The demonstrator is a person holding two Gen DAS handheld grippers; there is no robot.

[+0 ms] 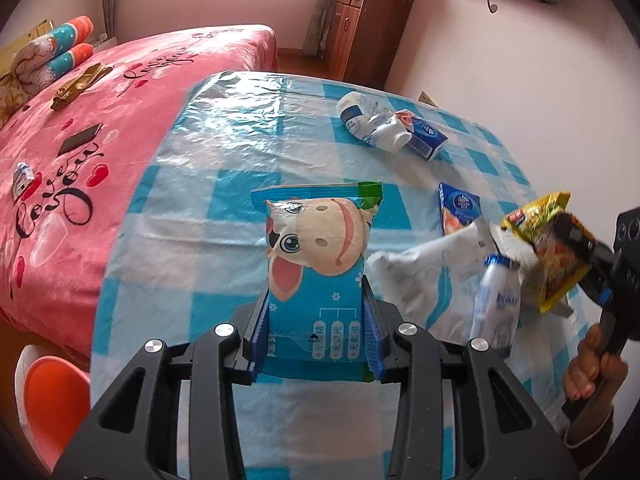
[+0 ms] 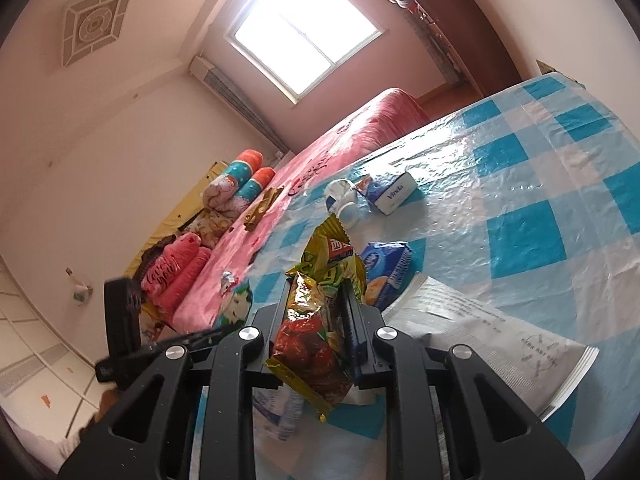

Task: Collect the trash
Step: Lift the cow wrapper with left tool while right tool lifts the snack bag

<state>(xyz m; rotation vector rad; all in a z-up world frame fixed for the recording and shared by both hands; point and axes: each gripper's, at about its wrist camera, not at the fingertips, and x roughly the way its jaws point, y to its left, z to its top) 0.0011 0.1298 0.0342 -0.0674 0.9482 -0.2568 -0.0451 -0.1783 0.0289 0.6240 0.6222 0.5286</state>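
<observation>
Left wrist view: a pink bed (image 1: 132, 92) fills the left background, and a table under a blue-and-white checked plastic cloth (image 1: 248, 128) fills the centre. On the cloth at right lies a flat white plastic bag (image 1: 424, 272), with a white bottle (image 1: 496, 312) resting against its near edge. Held above the cloth in the foreground is a blue wipes packet with a cartoon cow face (image 1: 320, 264), standing upright; the left gripper (image 1: 316, 340) pinches its lower part, jaws pressed against both sides. At the far right a yellow snack wrapper (image 1: 548, 248) hangs above the white bag, clamped in the right gripper (image 1: 576, 252), whose handle is gripped by a hand (image 1: 592, 364). Just beyond the white bag lies a small blue tissue pack (image 1: 460, 208). Near the table's far edge lie two crushed white bottles (image 1: 372, 124) touching a blue carton (image 1: 424, 136). A dark phone (image 1: 80, 140) rests on the bed.

Right wrist view: the right gripper (image 2: 316, 320) holds the crumpled wrapper (image 2: 320, 312) between closed jaws, above the cloth (image 2: 520, 184). The white bag (image 2: 492, 340) lies to the right, the tissue pack (image 2: 388, 272) just behind the wrapper, and the carton (image 2: 392, 192) farther off.
</observation>
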